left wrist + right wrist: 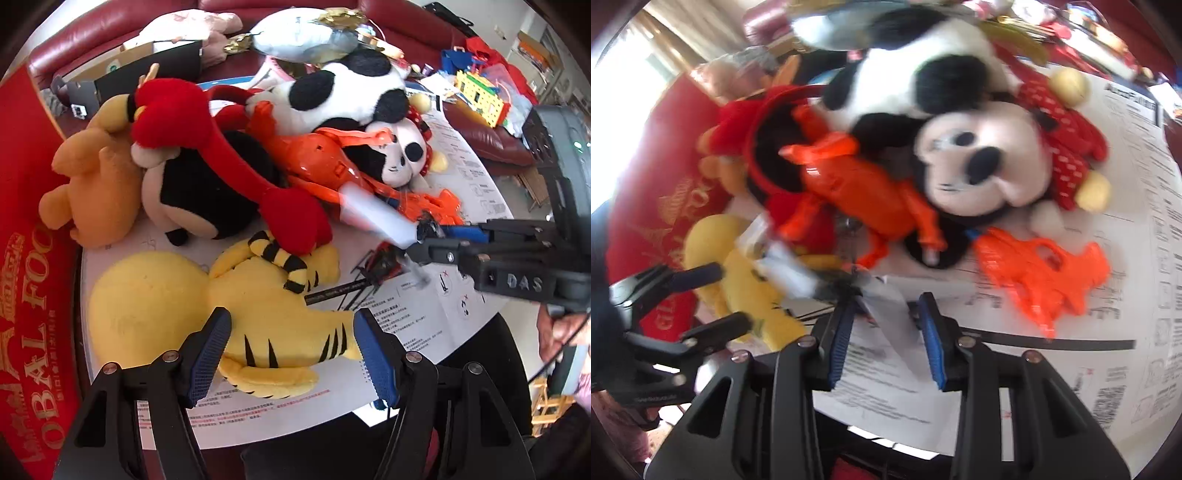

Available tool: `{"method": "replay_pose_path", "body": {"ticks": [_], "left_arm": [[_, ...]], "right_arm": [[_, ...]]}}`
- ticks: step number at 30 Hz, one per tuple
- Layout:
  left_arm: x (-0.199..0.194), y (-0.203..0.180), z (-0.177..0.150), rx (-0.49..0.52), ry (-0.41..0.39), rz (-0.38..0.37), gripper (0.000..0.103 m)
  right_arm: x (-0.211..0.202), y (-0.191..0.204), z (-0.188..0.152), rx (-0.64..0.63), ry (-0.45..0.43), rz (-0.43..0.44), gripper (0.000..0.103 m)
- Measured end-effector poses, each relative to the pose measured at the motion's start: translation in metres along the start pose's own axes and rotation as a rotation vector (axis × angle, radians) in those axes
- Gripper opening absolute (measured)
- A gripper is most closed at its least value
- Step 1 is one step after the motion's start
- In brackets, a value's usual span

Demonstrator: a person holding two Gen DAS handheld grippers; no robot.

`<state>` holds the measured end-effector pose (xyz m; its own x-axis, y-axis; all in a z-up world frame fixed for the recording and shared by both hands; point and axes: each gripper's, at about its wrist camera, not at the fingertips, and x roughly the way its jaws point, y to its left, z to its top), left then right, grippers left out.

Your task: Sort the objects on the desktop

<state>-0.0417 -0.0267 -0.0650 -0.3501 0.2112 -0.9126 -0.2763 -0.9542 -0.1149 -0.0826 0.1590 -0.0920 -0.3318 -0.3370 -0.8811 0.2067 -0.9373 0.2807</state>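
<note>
Left gripper (291,347): jaws stand wide apart, one blue pad on either side of the yellow striped plush (258,317); whether the pads press it cannot be told. The plush lies flat on the printed paper sheets (424,332), long axis running left to right, round yellow head to the left, striped tail curling up toward the pile behind.

Right gripper (890,332): jaws partly closed, nothing pressed between the pads. A pale grey blade (890,310) of the small toy helicopter (380,266) passes diagonally through the gap; contact cannot be confirmed owing to blur. No earlier frame supports any statement on jaw movement. In the left view this gripper enters from the right edge, tips at the helicopter's rotor hub.

The helicopter sits on the paper just right of the yellow plush, its thin black tail boom pointing down-left. Its body is largely smeared by motion.

Beyond lie an orange plastic toy (325,162), its long axis diagonal, and a separate orange plastic piece (1045,280). Behind these, piled and overlapping: a mouse plush (982,162) with red spotted bow, a black-and-white plush (343,92), a red plush (221,147) and an orange-brown plush (92,177). A red sofa (406,22) stands furthest back, cut off by the frame.
</note>
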Motion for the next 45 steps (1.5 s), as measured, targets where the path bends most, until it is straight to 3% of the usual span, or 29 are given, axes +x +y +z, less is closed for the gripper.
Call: {"method": "replay_pose_path", "body": {"ticks": [10,17,29,34,39,45], "left_arm": [[0.012,-0.041,0.008,0.145,0.019,0.007,0.069],[0.030,-0.051,0.013,0.183,0.058,-0.045,0.069],[0.031,-0.039,0.015,0.157,0.046,-0.092,0.069],[0.028,-0.033,0.014,0.140,0.031,-0.114,0.069],[0.027,-0.027,0.013,0.130,0.027,-0.126,0.069],[0.028,-0.025,0.014,0.139,0.027,-0.131,0.069]], "right_arm": [[0.000,-0.018,0.002,0.024,0.004,-0.003,0.035],[-0.007,-0.009,0.006,-0.021,-0.020,0.025,0.036],[-0.041,-0.002,-0.014,-0.056,-0.077,0.024,0.036],[-0.036,0.024,-0.018,-0.124,-0.071,0.064,0.024],[-0.023,0.034,-0.019,-0.143,-0.040,0.033,0.024],[-0.043,0.034,-0.014,-0.142,-0.104,0.019,0.026]]}}
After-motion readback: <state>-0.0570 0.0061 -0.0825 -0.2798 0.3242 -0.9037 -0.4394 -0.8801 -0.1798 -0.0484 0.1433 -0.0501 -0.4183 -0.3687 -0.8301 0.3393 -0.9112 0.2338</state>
